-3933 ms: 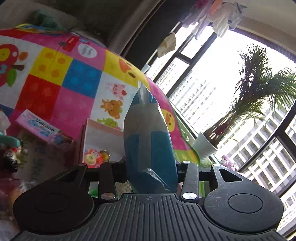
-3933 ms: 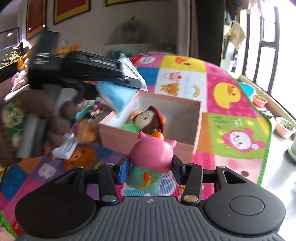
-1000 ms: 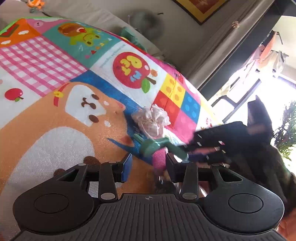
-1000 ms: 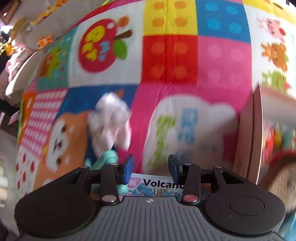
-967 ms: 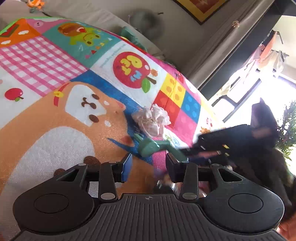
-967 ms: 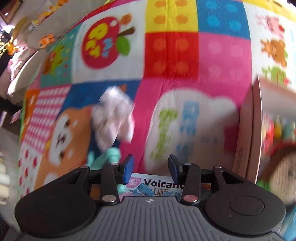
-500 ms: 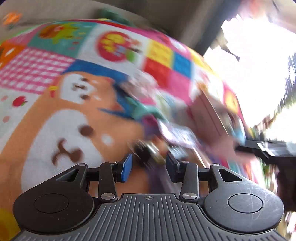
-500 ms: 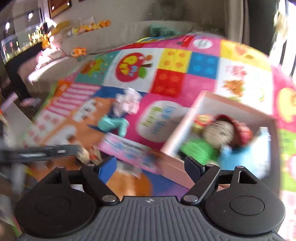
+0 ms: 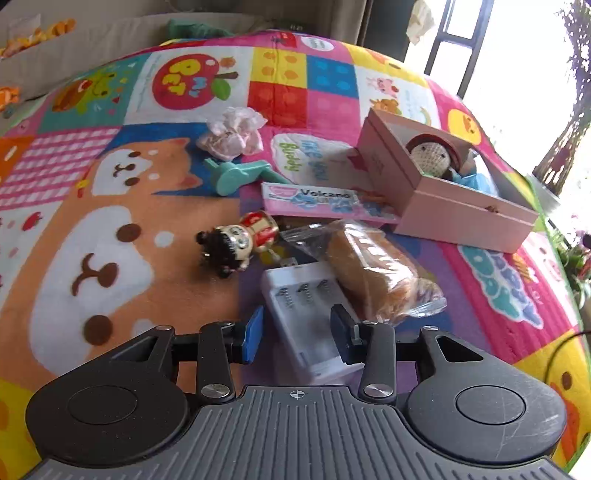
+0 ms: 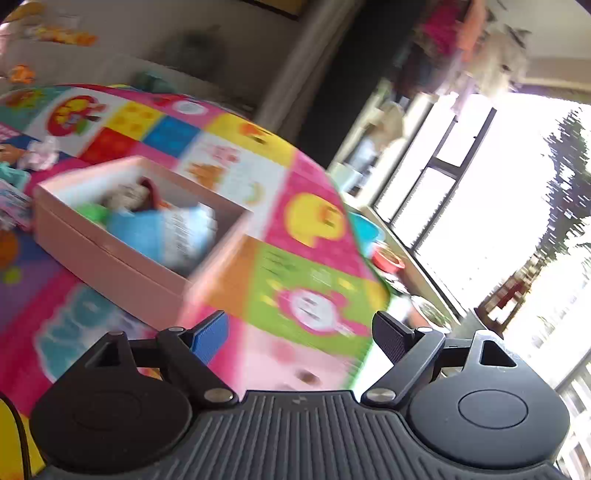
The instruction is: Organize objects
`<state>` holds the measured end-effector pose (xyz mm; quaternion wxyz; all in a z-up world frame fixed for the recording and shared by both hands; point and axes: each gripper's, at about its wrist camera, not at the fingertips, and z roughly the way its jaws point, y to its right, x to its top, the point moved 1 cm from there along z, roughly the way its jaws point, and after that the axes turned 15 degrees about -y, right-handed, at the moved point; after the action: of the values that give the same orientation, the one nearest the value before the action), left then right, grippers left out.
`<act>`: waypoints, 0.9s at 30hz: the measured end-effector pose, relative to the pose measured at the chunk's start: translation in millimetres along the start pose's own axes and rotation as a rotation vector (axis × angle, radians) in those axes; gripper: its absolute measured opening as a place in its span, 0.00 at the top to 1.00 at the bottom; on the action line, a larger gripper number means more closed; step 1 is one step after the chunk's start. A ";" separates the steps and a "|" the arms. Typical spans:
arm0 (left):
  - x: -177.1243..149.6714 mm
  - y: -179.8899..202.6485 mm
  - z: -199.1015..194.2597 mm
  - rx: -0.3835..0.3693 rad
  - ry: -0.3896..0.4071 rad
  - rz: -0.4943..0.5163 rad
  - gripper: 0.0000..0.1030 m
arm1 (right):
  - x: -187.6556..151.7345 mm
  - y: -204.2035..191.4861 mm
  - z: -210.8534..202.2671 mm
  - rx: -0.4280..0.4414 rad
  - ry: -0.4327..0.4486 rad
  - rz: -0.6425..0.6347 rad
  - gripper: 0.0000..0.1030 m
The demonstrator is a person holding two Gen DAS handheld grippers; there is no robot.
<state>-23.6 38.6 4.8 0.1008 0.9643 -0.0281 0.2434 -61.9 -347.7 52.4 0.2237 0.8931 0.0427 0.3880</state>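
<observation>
On the colourful play mat lie a white battery charger (image 9: 306, 314), bagged bread (image 9: 373, 269), a small doll (image 9: 236, 242), a pink Volcano packet (image 9: 321, 201), a teal toy (image 9: 236, 175) and a crumpled pink cloth (image 9: 232, 131). A pink box (image 9: 454, 206) holds a crochet doll (image 9: 432, 155) and a blue packet (image 10: 162, 232). My left gripper (image 9: 295, 332) is open and empty, its fingers either side of the charger's near end. My right gripper (image 10: 301, 334) is wide open and empty, to the right of the pink box (image 10: 110, 258).
The mat (image 9: 110, 221) covers the floor. A sofa (image 9: 110, 33) runs along the far side. A window with potted plants (image 10: 388, 258) lies to the right, past the mat's edge.
My left gripper has swung from the teal toy toward the charger and bread. My right gripper has opened wide and swung right, past the box toward the window.
</observation>
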 end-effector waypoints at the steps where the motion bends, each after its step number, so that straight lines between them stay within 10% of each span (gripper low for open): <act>1: -1.4 2.0 0.4 -0.002 0.008 -0.001 0.58 | -7.2 16.7 -2.2 -0.010 -0.003 0.039 0.17; 7: -15.1 5.6 -4.1 0.015 0.044 -0.020 0.58 | -33.4 74.5 -46.7 0.242 0.040 0.267 0.05; 14: -22.8 -19.1 -14.9 0.093 0.064 -0.051 0.56 | -23.9 -42.2 -53.3 0.621 -0.017 0.129 0.00; 20: -13.4 -46.9 -17.1 0.128 0.082 -0.084 0.58 | -13.2 -129.9 -63.7 0.583 0.006 -0.062 0.00; 27: -28.7 -20.2 -35.2 -0.092 0.077 0.086 0.57 | 19.7 -149.2 -55.3 0.685 -0.007 -0.114 0.00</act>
<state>-63.2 65.8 17.9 0.1356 0.9464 -0.0769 0.2828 -73.1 -188.8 34.2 -0.0677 0.9138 0.2197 0.3349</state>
